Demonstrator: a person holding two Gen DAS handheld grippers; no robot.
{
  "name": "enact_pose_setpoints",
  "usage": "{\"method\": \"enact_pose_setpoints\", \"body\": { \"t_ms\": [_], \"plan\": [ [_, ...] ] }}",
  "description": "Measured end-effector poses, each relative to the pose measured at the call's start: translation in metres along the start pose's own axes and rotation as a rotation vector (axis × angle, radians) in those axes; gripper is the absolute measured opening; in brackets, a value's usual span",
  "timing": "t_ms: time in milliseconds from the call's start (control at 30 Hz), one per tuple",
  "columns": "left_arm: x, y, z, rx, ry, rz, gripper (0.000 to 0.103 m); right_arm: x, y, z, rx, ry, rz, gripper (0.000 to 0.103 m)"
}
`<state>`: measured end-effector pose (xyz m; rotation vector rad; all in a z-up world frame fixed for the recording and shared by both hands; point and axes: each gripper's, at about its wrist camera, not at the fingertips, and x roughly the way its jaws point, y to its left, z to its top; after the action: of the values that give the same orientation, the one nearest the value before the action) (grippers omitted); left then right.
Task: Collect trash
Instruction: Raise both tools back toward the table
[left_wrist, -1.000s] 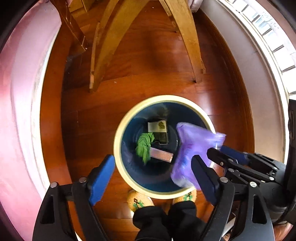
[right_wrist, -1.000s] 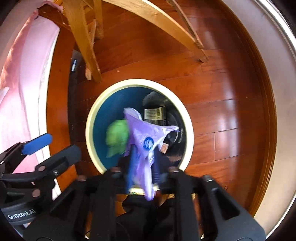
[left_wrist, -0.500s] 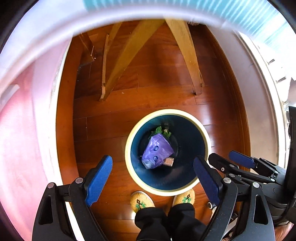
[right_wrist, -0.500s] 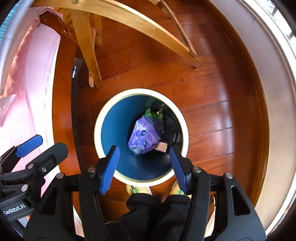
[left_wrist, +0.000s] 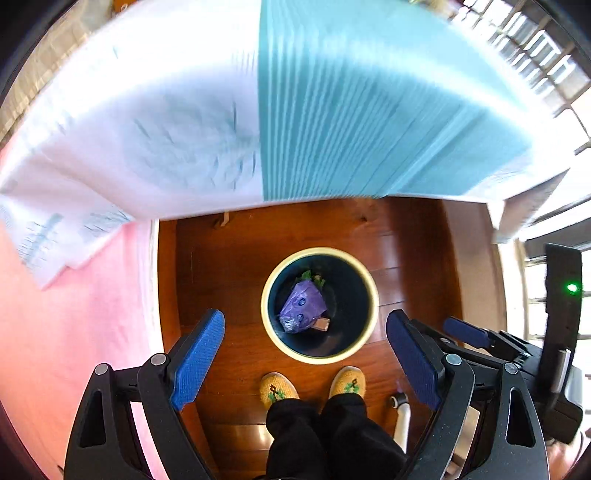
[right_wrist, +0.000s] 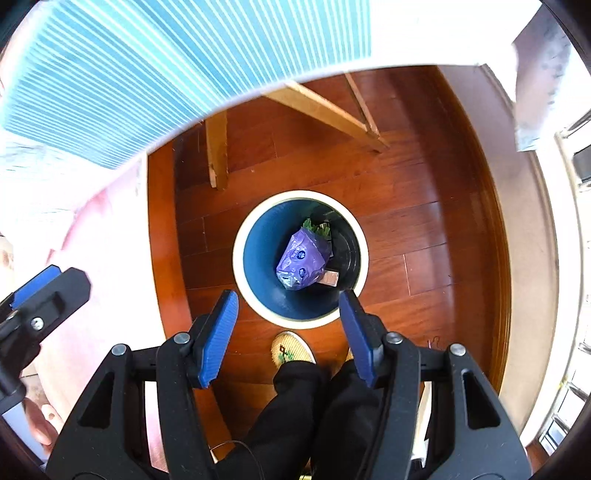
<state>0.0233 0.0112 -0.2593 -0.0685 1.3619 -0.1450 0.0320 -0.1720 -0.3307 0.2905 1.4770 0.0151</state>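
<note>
A round bin with a cream rim (left_wrist: 271, 338) (right_wrist: 240, 280) and a dark blue inside stands on the wood floor far below both grippers. In it lies a crumpled purple bag (left_wrist: 301, 306) (right_wrist: 301, 260) on top of green scraps (right_wrist: 317, 229) and a small brown packet (right_wrist: 330, 277). My left gripper (left_wrist: 304, 345) is open high above the bin, nothing between its blue pads. My right gripper (right_wrist: 290, 319) is also open and empty, beside the left one, and shows at the right of the left wrist view (left_wrist: 465, 332).
A table covered with a white and teal striped cloth (left_wrist: 332, 110) (right_wrist: 166, 74) fills the top of both views, its wooden legs (right_wrist: 216, 155) behind the bin. The person's slippers (left_wrist: 277, 387) and dark trousers stand just before the bin. A pink rug (left_wrist: 74, 314) lies at the left.
The right gripper let go of the purple bag, which dropped into the bin. Both grippers have risen high above it, and the tablecloth has come into view.
</note>
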Motion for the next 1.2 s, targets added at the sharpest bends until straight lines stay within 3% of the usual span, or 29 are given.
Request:
{"method": "enact_pose_setpoints", "body": {
  "t_ms": [367,667,933,1200],
  "plan": [
    [-0.168,-0.009,0.02,0.047,-0.155,-0.08,0.091,-0.161,0.04,-0.006,-0.018,-0.144,0.039,0.054],
    [-0.283,0.01,0.057,0.071,-0.339,-0.118,0.091,-0.274,0.074,0.003,-0.052,-0.377,0.045,0.054],
    [-0.343,0.007,0.107,0.118,-0.447,-0.104,0.091,-0.341,0.102,0.034,-0.103,-0.538,0.028,0.054],
    [-0.348,0.018,0.153,0.076,-0.468,-0.071,0.091,-0.373,0.139,0.095,-0.255,-0.627,0.009,0.054]
  ]
}}
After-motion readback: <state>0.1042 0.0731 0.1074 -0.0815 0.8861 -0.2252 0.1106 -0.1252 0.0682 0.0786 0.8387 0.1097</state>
